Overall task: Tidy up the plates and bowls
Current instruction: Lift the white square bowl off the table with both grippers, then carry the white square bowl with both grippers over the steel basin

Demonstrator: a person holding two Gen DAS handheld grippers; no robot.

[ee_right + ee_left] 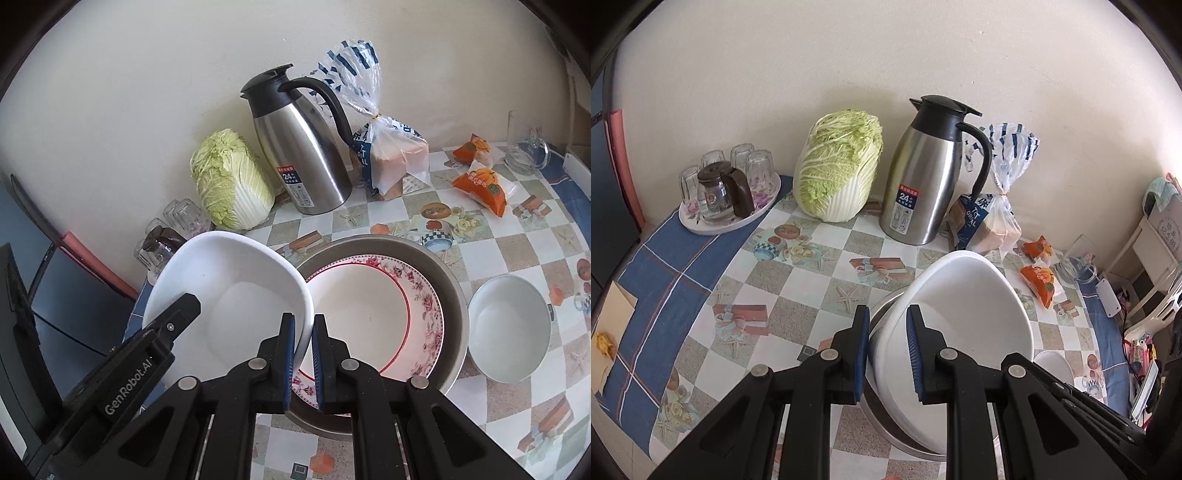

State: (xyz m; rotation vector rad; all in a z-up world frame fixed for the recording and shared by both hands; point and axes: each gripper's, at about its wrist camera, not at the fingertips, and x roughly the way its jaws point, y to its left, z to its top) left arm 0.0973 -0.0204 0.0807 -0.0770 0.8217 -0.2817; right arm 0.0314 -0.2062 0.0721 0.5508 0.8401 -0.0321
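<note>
White ceramic is seen in the large bowl (236,291), which is held tilted above the left edge of a metal basin (452,295). Its rim is pinched between the closed jaws of the right gripper (303,325). The opposite rim is straddled by the left gripper (887,317), whose jaws are parted around it without visibly pressing. A floral-rimmed plate (373,317) is seated inside the basin. A smaller white bowl (511,328) is set on the checked tabletop (480,236) just right of the basin. A steel thermos (303,155) and a cabbage (229,177) are stood by the wall.
</note>
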